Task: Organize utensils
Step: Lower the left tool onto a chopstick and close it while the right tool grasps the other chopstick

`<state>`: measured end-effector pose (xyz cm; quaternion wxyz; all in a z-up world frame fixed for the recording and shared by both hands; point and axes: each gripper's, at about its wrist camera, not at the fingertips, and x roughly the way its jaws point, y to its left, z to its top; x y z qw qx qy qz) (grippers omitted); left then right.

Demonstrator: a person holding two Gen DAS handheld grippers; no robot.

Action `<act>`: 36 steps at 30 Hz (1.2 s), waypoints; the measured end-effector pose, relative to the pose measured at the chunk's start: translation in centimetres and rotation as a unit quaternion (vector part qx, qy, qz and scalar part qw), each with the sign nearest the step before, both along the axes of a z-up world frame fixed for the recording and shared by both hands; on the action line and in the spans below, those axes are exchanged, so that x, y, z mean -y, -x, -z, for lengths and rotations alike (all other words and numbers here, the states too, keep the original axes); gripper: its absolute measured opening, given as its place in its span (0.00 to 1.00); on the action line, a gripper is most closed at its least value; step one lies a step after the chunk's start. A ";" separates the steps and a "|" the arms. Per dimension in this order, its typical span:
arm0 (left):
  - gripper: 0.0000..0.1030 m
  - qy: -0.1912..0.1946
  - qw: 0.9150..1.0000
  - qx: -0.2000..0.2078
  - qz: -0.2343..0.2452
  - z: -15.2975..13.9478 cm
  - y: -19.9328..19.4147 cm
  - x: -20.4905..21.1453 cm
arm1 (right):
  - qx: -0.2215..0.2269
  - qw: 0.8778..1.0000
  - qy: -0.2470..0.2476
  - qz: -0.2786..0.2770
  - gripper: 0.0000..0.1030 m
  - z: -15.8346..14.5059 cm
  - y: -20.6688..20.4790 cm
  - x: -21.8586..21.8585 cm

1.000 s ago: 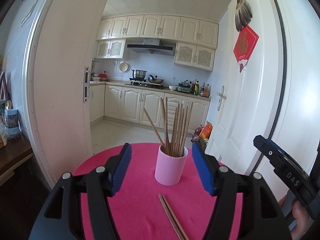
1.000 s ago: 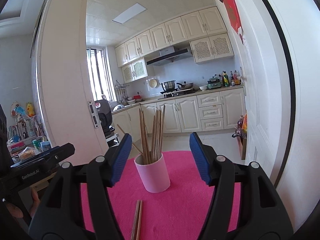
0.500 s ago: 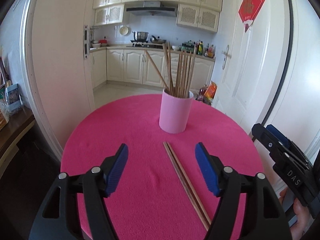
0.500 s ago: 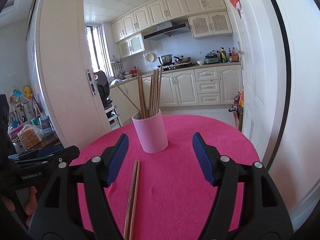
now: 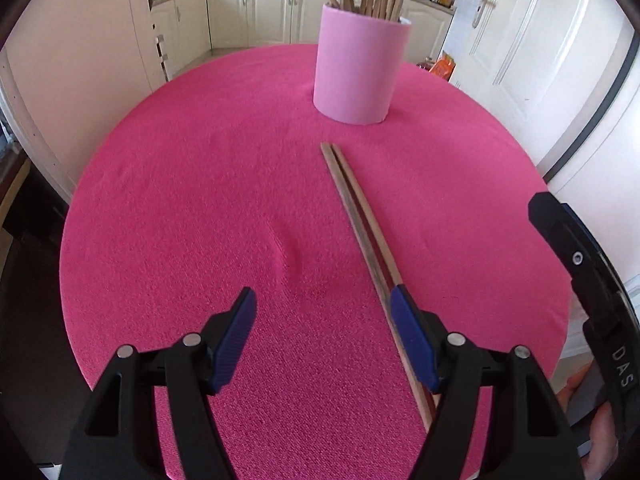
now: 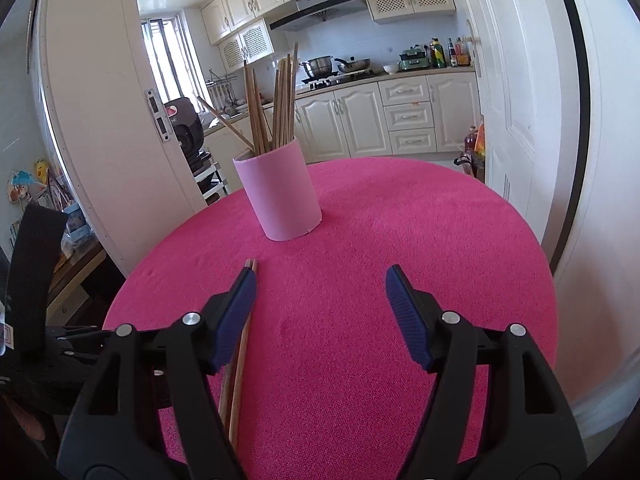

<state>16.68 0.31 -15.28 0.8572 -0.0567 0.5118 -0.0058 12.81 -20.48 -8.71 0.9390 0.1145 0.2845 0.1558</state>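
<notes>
A pair of chopsticks (image 5: 362, 236) lies flat at centre frame on the pink table (image 5: 192, 184), short of the pink holder (image 5: 358, 66) at upper centre, which already carries others. The approach step is in hand. Left tool (image 5: 324, 300) and right tool (image 6: 320, 276) both stand open and empty, jaws slightly wider than a second ago. Both views have dropped from kitchen to tabletop. Next move, by judgement: straddle the pair and close.
</notes>
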 end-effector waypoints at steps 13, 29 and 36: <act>0.67 -0.032 0.999 -0.044 0.000 1.2 -3.2 1.3 | -0.031 0.999 -0.029 -0.001 0.65 1.3 -1.2 1.1; 0.19 -0.030 0.999 -0.043 -0.003 1.0 -3.8 -0.9 | -0.110 0.991 0.056 -0.050 0.65 1.0 -3.5 -1.0; 0.07 0.030 0.999 -0.037 -0.009 0.7 -3.1 -3.6 | -0.174 0.972 0.114 -0.109 0.65 1.2 -5.3 -5.4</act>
